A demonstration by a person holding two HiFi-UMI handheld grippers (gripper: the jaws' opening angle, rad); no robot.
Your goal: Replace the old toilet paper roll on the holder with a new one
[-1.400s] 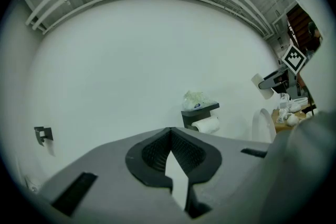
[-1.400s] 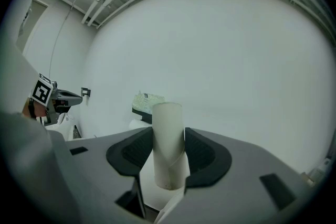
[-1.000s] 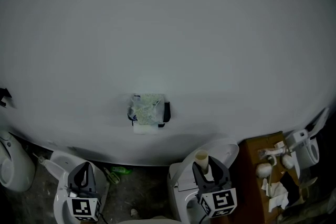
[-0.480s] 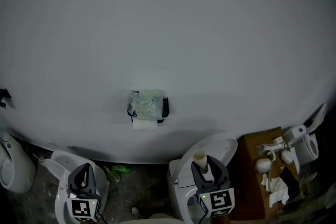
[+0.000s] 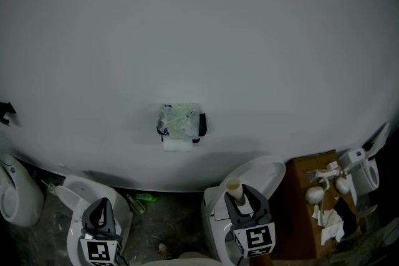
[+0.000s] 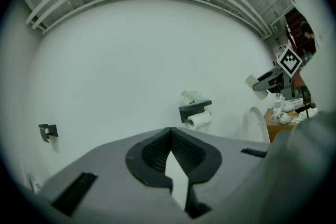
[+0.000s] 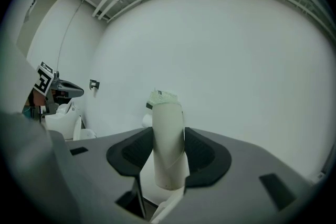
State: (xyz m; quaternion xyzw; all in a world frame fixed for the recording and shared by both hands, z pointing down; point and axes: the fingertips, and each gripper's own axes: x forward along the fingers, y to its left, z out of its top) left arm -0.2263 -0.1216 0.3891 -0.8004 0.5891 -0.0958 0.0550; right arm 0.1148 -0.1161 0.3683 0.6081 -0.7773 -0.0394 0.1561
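We eased left gripper (image 5: pixel 102 206) & right gripper (image 5: pixel 242 196) w/ its cardboard tube (image 5: pixel 234 187) lower in frame; paper holder (image 5: pixel 181 124) ended up higher, rightward.

No legible text, brand or number is present. The only printed signs are black-and-white square markers without characters. One is on the left cube (image 5: pixel 100 251), behind the jaws of the left gripper (image 5: pixel 100 204). One is on the right cube (image 5: pixel 257 238), behind the jaws of the right gripper (image 5: pixel 240 193).

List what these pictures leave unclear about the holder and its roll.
- Right gripper view: the cardboard tube in the right gripper hides most of the holder.
- Head view: the roll is too small and dim to judge paper left.
- All views: what the crumpled bag holds.
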